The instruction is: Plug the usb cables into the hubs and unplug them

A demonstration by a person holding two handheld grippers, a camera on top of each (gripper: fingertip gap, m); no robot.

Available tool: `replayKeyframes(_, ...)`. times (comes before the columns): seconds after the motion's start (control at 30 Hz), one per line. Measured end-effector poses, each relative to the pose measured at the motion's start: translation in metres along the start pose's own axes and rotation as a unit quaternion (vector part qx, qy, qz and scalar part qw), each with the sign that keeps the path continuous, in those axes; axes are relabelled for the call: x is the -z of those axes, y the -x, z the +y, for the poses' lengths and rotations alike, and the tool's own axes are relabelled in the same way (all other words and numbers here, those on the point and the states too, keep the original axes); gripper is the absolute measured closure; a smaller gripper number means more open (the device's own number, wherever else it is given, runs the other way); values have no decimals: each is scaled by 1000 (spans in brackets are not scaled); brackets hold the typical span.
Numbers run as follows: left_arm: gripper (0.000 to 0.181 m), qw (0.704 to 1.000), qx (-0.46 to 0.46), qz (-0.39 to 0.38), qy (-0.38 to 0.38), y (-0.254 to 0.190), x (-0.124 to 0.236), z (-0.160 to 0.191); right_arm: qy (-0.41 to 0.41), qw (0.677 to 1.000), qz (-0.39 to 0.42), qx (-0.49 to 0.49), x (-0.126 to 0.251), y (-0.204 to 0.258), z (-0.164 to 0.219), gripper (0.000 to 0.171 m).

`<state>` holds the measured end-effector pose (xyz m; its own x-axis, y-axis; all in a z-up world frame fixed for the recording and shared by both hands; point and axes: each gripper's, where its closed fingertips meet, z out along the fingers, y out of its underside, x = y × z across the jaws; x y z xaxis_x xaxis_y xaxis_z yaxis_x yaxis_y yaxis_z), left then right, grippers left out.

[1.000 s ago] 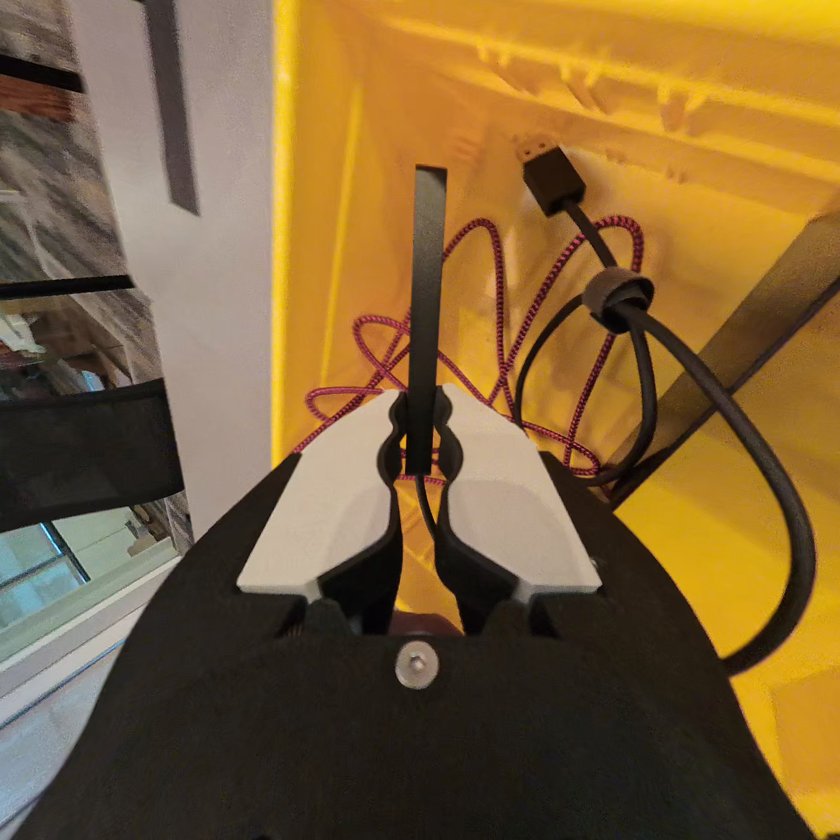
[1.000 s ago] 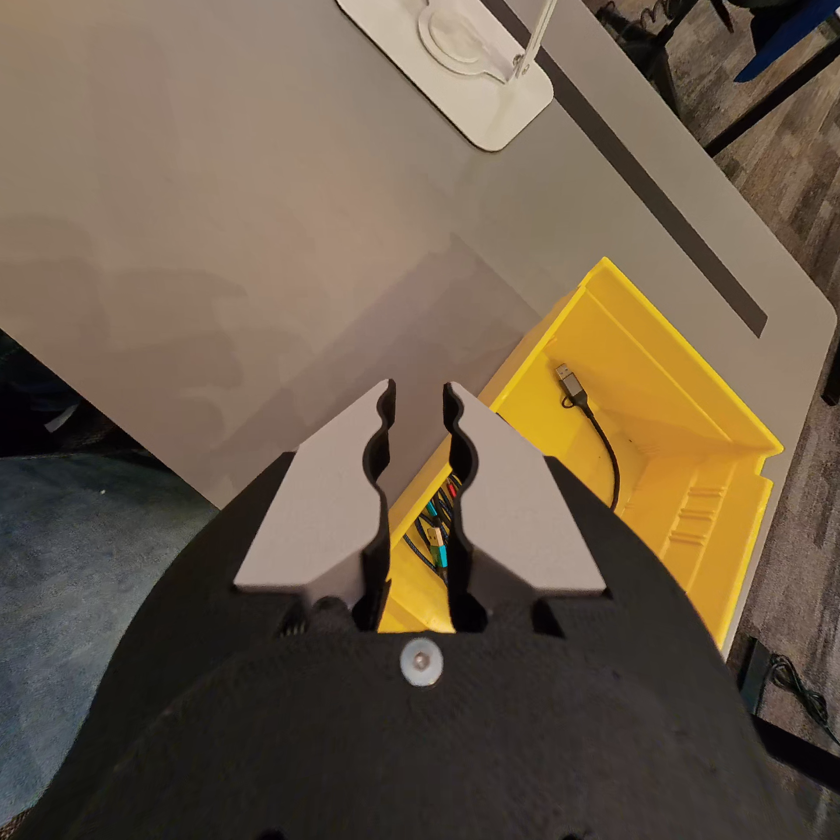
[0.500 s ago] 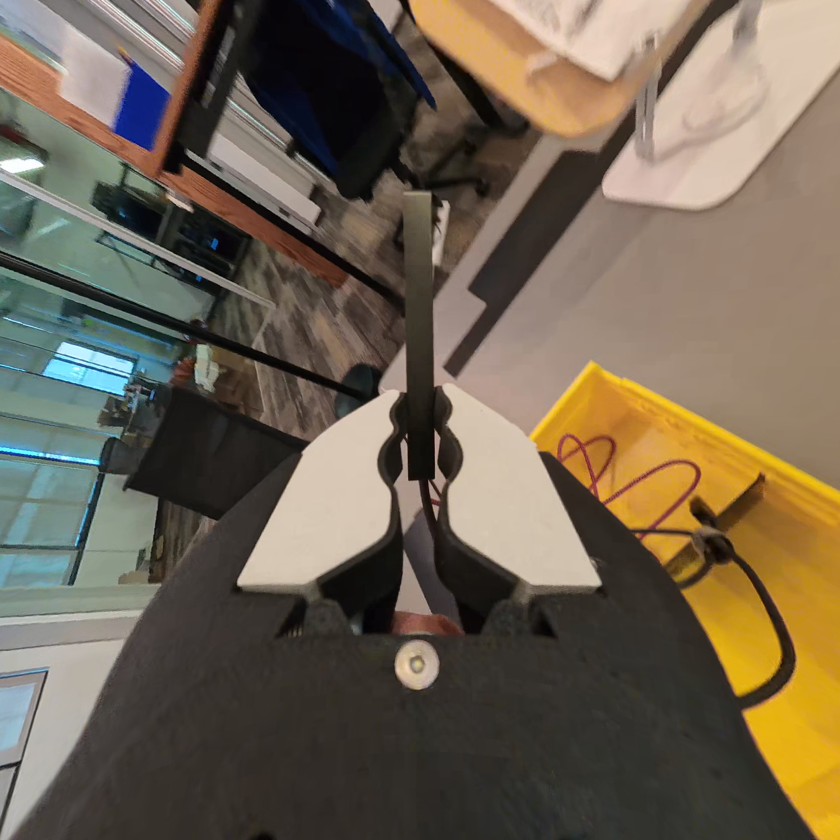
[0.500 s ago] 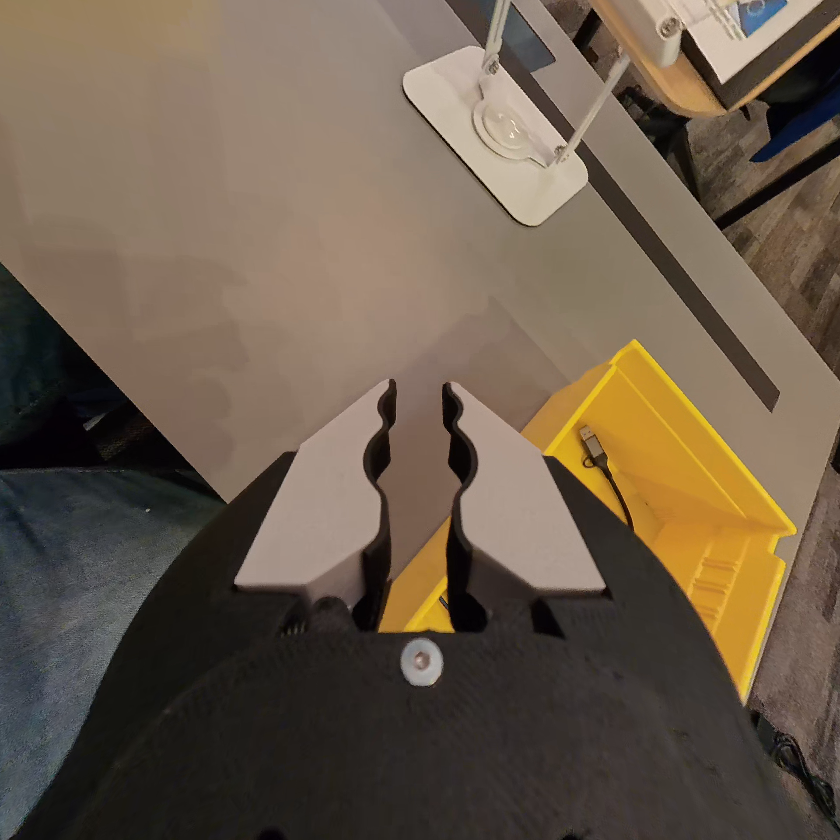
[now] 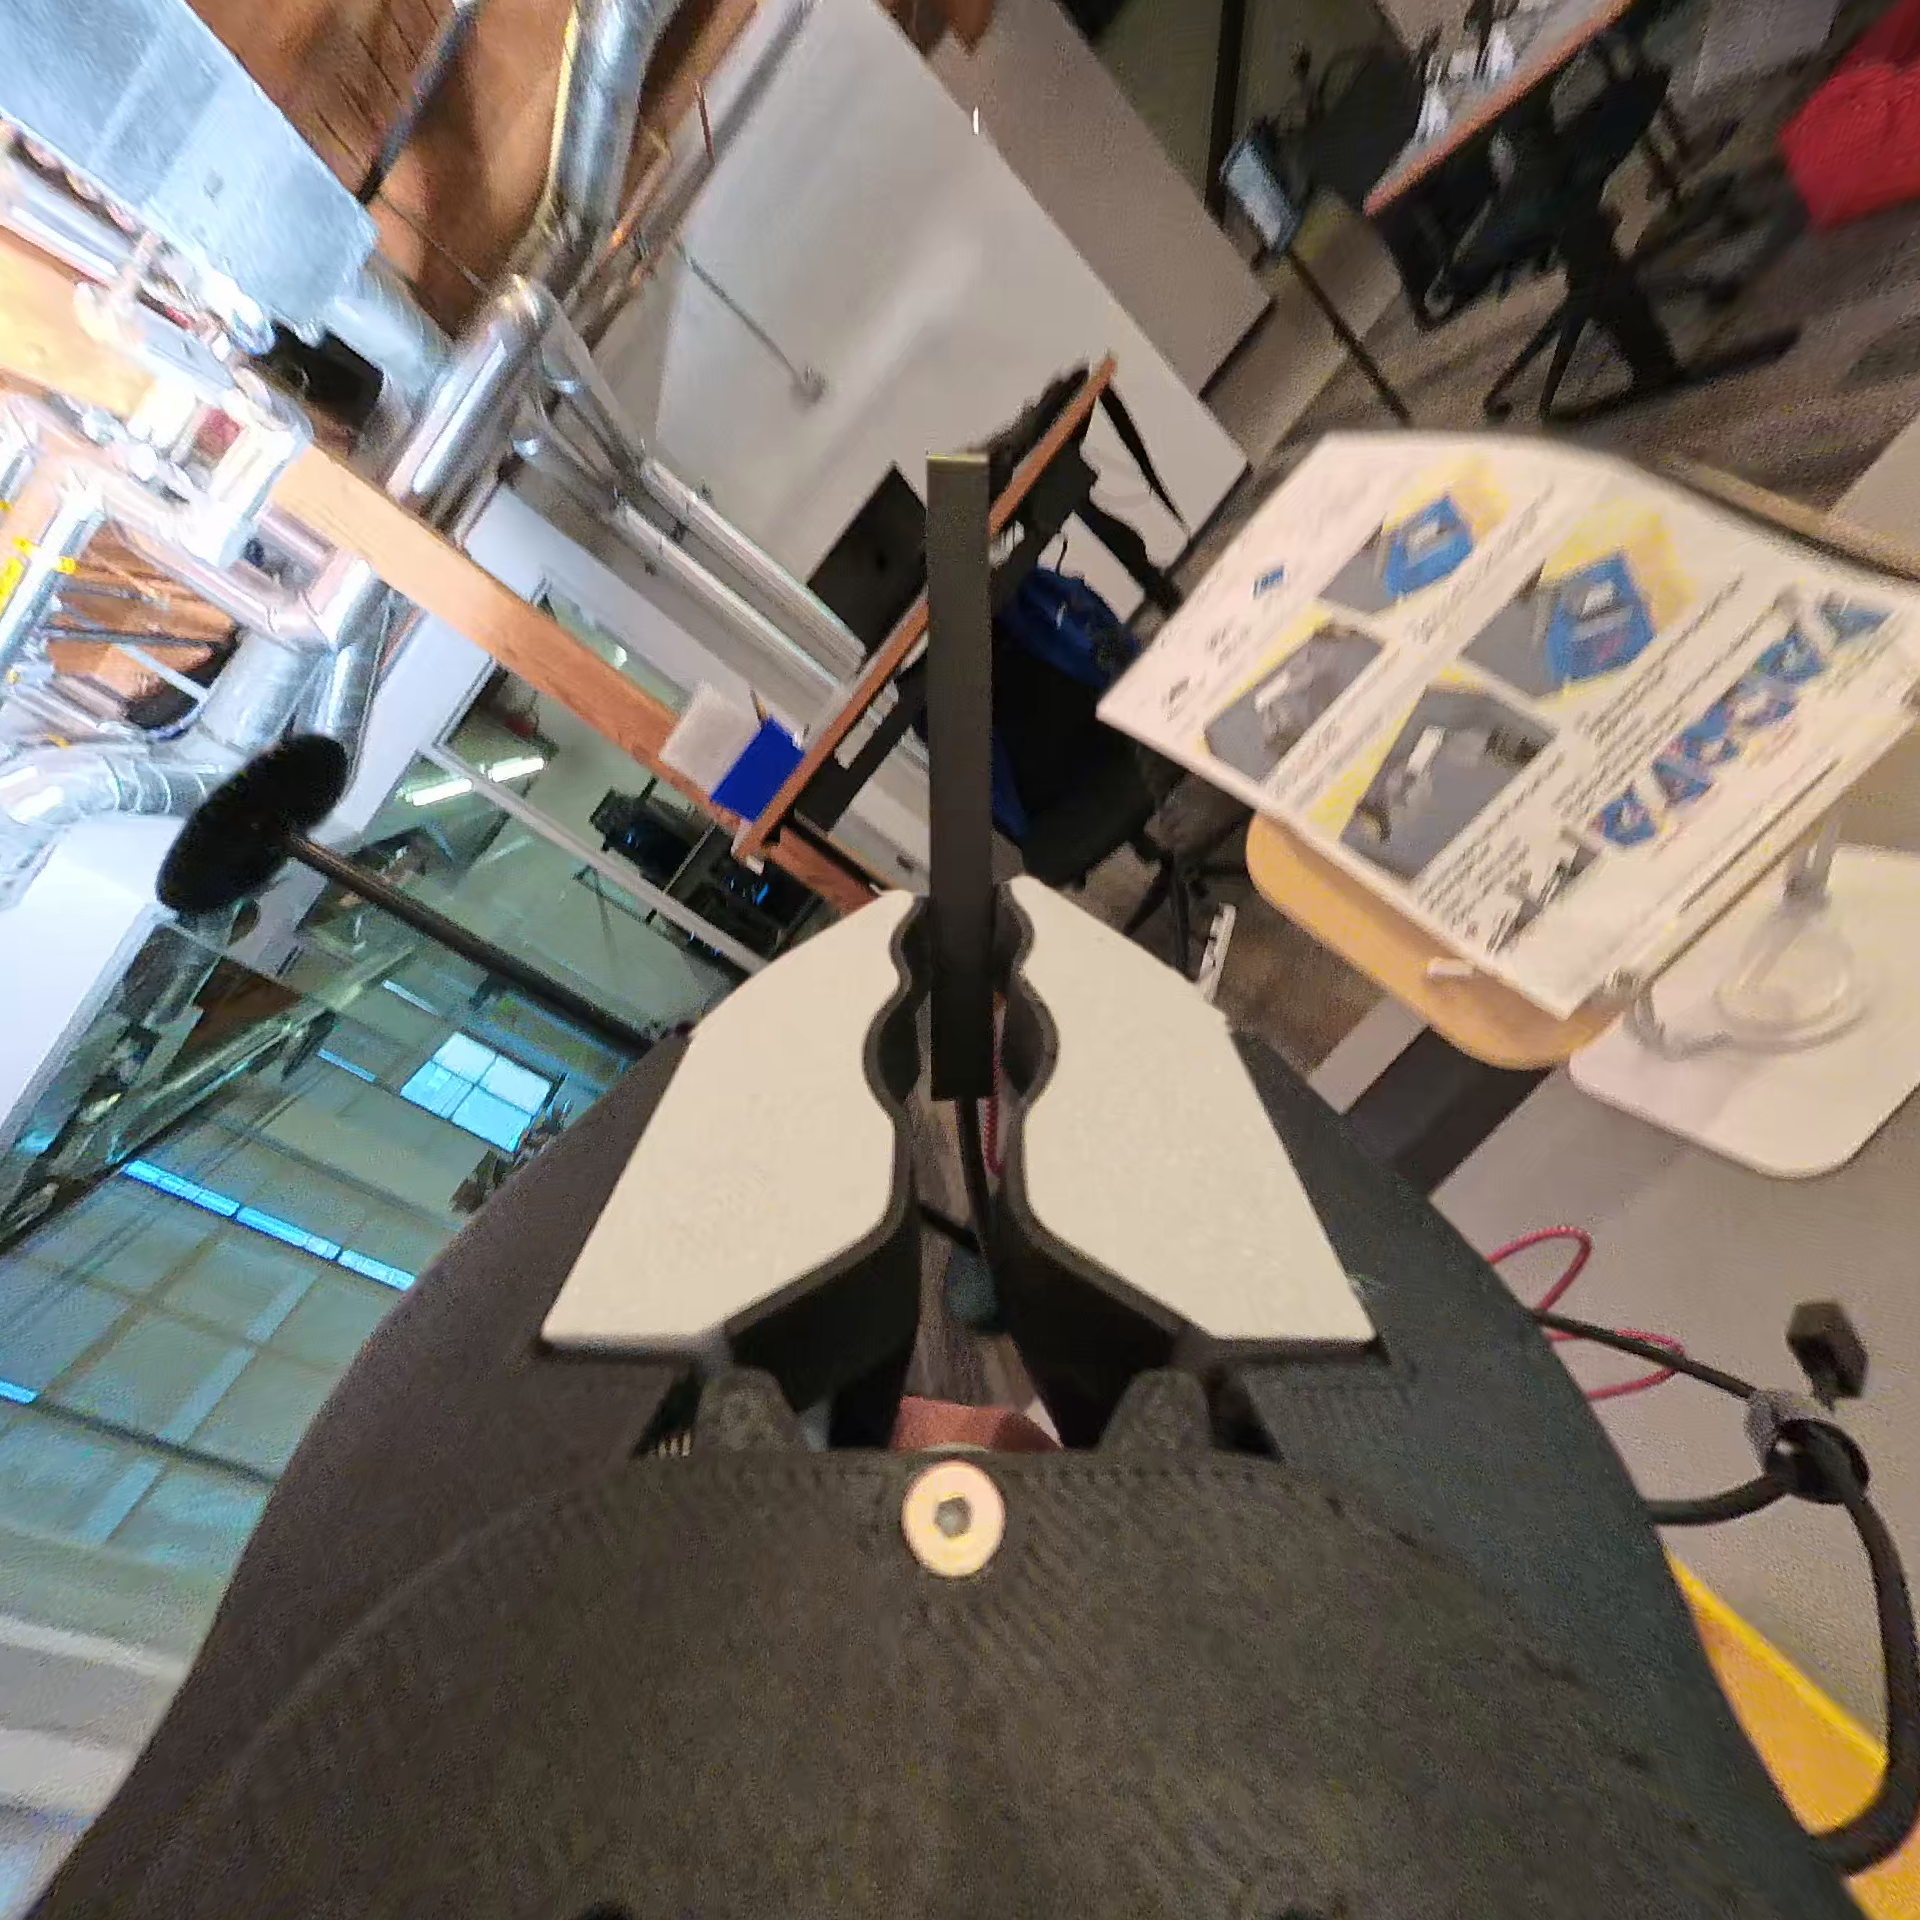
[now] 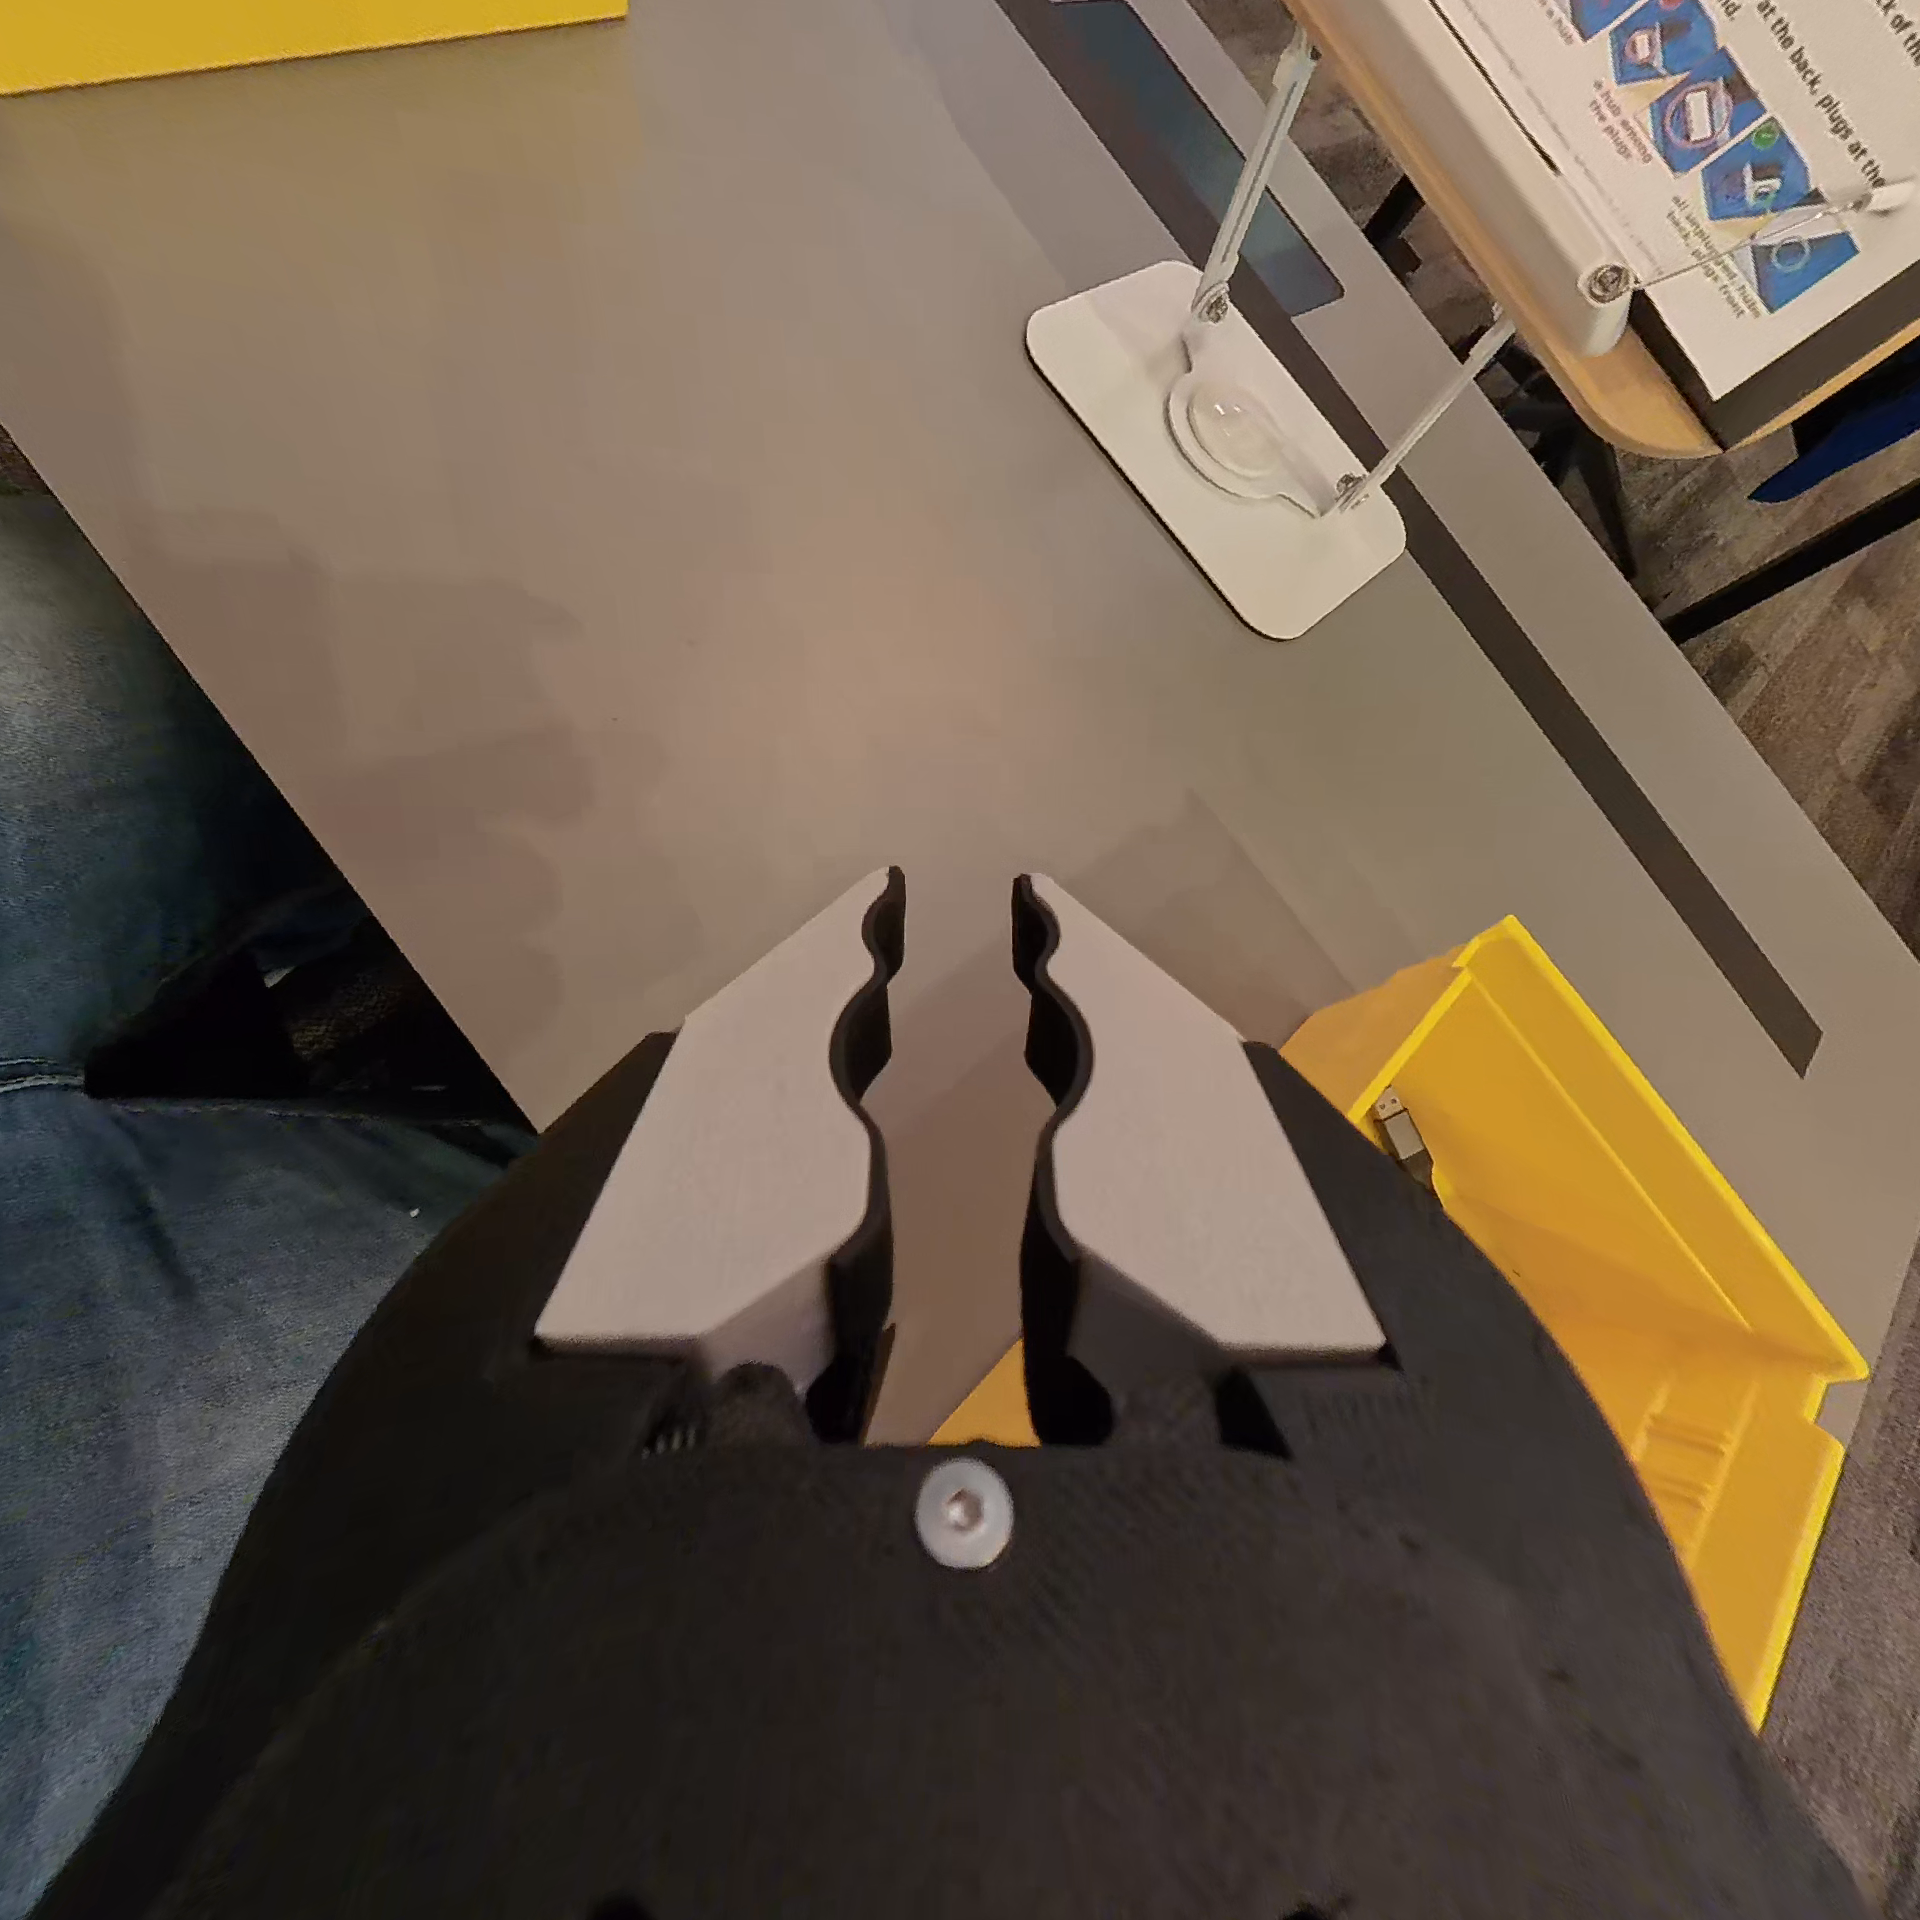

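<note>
Left wrist view shows the left gripper (image 5: pixel 961 935) with its jaws clamped on one slim black hub (image 5: pixel 958 727), held edge-on in the air, while one black cable (image 5: pixel 1870 1558) with a black plug (image 5: pixel 1825 1349) and one pink braided cable (image 5: pixel 1548 1262) trail at the lower right over the grey worktop (image 5: pixel 1714 1299). The right gripper (image 6: pixel 958 914), jaws apart and empty, hovers over the worktop beside one yellow bin (image 6: pixel 1621 1226) holding one silver-tipped plug (image 6: pixel 1397 1127); a white document stand (image 6: pixel 1226 468) sits well beyond.
</note>
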<state>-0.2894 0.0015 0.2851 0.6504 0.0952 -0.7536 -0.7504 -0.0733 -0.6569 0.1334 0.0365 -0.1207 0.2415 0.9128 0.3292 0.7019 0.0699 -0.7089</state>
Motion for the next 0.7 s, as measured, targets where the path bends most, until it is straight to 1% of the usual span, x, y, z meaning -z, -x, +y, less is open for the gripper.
replayKeyframes(0.07,171,1000,14,4,-27,-2,-4,-29,-8,1000,2,-1,2,-1,-3,153)
replayKeyframes(0.17,171,997,24,31,-66,-28,-9,-61,-23,1000,6,-2,5,-1,-11,152)
replayKeyframes(0.23,171,992,46,71,-92,-62,-13,-74,-38,999,6,-3,7,-1,-17,152)
replayKeyframes(0.3,171,987,75,101,-103,-99,-17,-76,-55,998,11,-5,9,-3,-26,151)
replayKeyframes(0.4,171,973,124,159,-114,-167,-24,-68,-89,996,12,-10,7,-4,-45,151)
replayKeyframes(0.5,171,956,171,213,-106,-234,-33,-44,-128,992,8,-6,0,-1,-69,150)
replayKeyframes(0.6,170,924,260,265,-92,-289,-40,-14,-175,984,19,2,-7,0,-97,151)
replayKeyframes(0.7,171,894,320,299,-91,-330,-45,10,-181,983,29,18,-28,-4,-111,149)
